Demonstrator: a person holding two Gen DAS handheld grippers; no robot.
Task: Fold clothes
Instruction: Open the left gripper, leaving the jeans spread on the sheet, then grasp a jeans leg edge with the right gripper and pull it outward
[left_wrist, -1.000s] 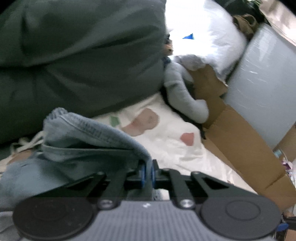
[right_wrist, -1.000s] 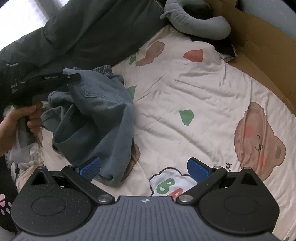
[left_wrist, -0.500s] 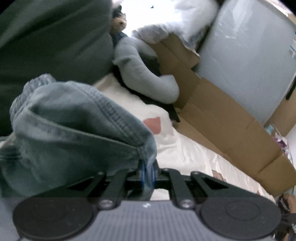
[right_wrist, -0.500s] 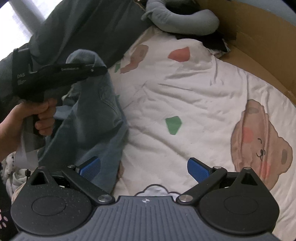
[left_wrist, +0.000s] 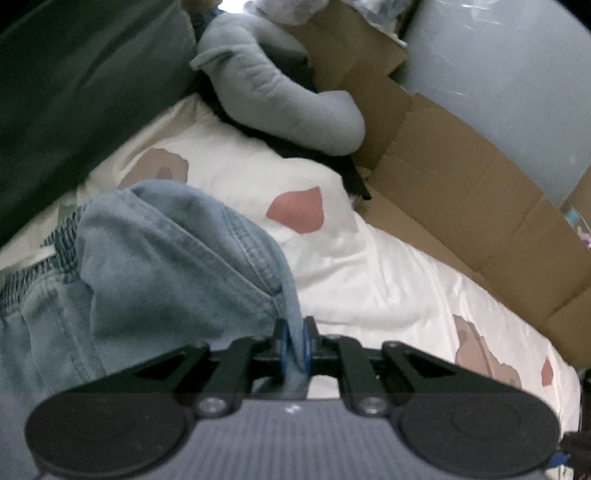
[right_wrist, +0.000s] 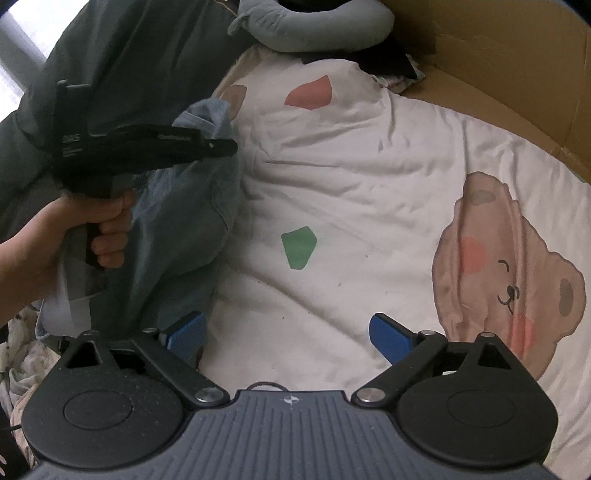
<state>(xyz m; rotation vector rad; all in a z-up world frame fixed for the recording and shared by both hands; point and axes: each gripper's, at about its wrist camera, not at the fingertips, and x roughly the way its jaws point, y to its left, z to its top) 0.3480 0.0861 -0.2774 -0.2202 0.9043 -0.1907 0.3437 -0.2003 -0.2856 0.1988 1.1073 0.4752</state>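
— Two pads pinch together in our left wrist view: the left gripper (left_wrist: 293, 341) is clamped on a fold of the denim garment (left_wrist: 155, 266), which bunches up to the left of the fingers, lifted over the white printed bedsheet (left_wrist: 369, 280).

— We also see, beyond it, a grey plush pillow (left_wrist: 280, 92) lying against flattened cardboard (left_wrist: 461, 184), and a dark green duvet (left_wrist: 74, 81) on the left.

— In our right wrist view, the right gripper (right_wrist: 290, 334) is spread wide — its blue pads (right_wrist: 389, 334) hold nothing and hang above the sheet.

— To the left we see a hand (right_wrist: 88, 225) gripping the handle of the left gripper (right_wrist: 231, 147), with the denim garment (right_wrist: 192, 206) hanging from its tip down to the sheet (right_wrist: 369, 184) — its lower edge near our left pad (right_wrist: 186, 332).
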